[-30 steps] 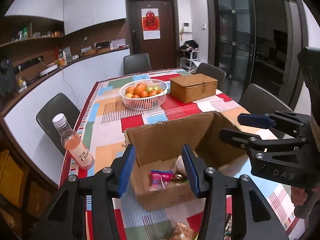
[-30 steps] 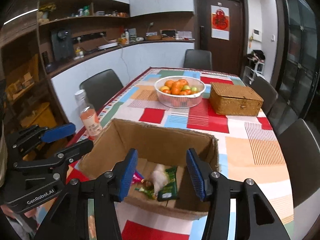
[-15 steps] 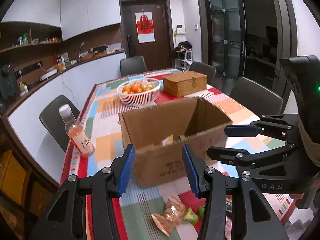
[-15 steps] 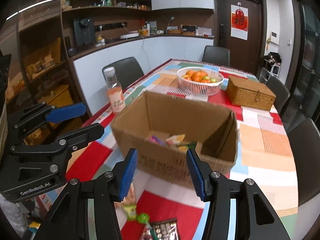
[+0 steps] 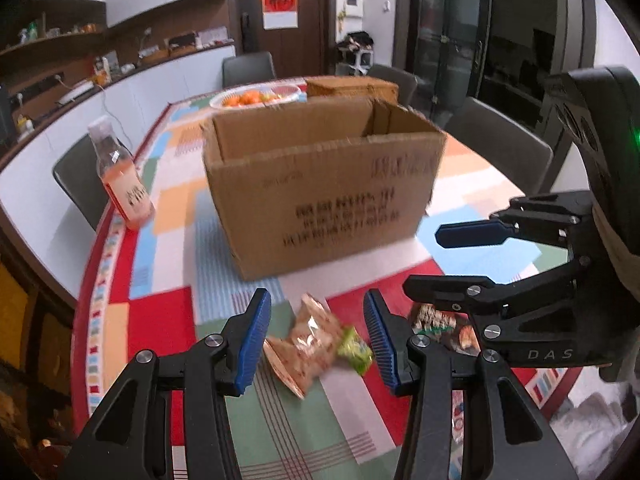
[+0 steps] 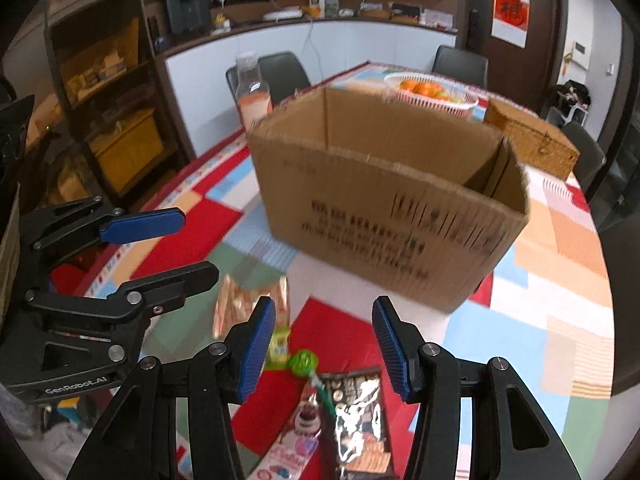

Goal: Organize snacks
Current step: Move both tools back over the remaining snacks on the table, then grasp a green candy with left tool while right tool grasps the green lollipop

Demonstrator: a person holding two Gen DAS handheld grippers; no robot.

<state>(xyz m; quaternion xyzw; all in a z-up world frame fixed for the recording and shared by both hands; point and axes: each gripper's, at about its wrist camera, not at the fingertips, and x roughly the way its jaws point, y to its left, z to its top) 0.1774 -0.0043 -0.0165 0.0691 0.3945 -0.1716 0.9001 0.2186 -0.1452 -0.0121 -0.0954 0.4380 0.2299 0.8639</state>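
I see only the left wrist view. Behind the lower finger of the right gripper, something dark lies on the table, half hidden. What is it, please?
Observer: The right wrist view shows a dark, glossy snack packet lying flat on the tablecloth.
Operator: Is anything lying on top of it?
Observer: Yes. A green lollipop lies there, and its stick crosses the packet's top corner.
Operator: Are other snacks near it?
Observer: A pink and white packet lies right beside it, cut off by the lower edge of the picture.
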